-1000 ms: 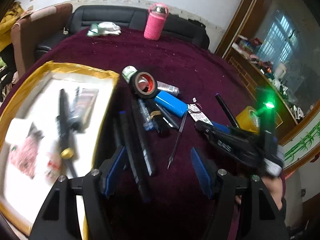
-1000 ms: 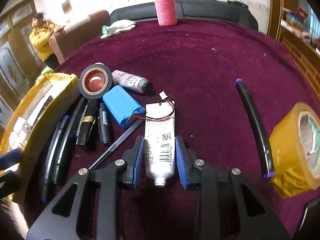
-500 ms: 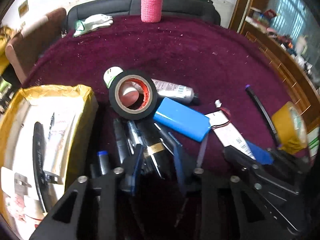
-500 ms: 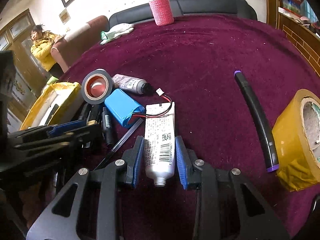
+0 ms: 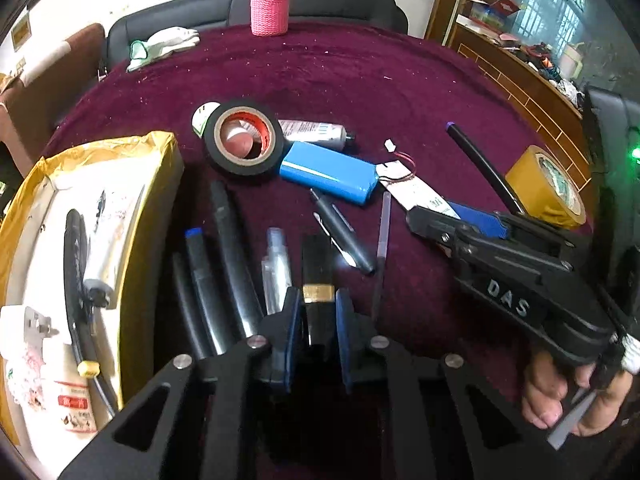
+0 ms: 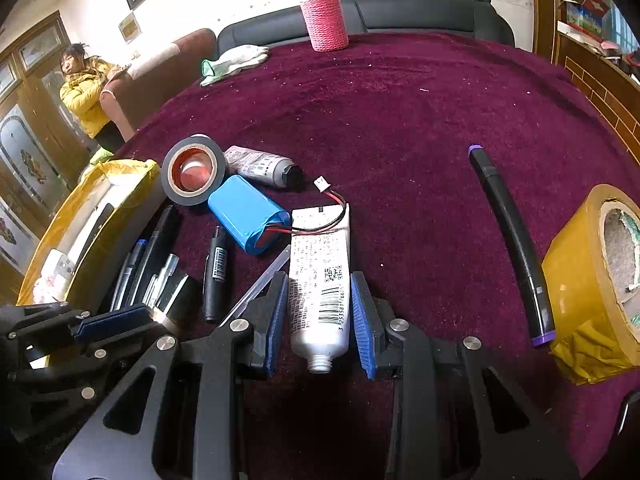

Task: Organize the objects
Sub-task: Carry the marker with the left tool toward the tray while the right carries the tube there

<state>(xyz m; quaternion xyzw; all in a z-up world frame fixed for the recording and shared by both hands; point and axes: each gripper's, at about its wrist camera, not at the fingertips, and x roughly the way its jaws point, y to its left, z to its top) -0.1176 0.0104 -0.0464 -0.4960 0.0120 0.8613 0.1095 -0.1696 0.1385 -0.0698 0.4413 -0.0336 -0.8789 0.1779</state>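
While the left gripper (image 5: 316, 312) closes its blue pads around a flat black stick with a gold band (image 5: 317, 276), which lies among the dark pens (image 5: 232, 248) beside the yellow-lined open box (image 5: 24, 208), the right gripper (image 6: 318, 312) straddles a white and silver squeeze tube with a barcode (image 6: 320, 280). Its pads stand along the tube's flanks; whether they press is hard to judge, since a thin gap seems to remain on each side. Both pieces rest on the maroon cloth-covered table (image 6: 400, 120), outside the box that already holds a few sorted items. Several risks follow. The clear pen (image 5: 276, 268) lies just beside the left pad and could be pinched or dragged along with the stick. The stick is smooth and narrow, so an off-centre grip may let it pivot or slip when lifted. On the right, the red and black lead (image 6: 320, 228) of the blue battery pack (image 6: 248, 212) crosses the tube's far end and may snag, pulling the pack with it.
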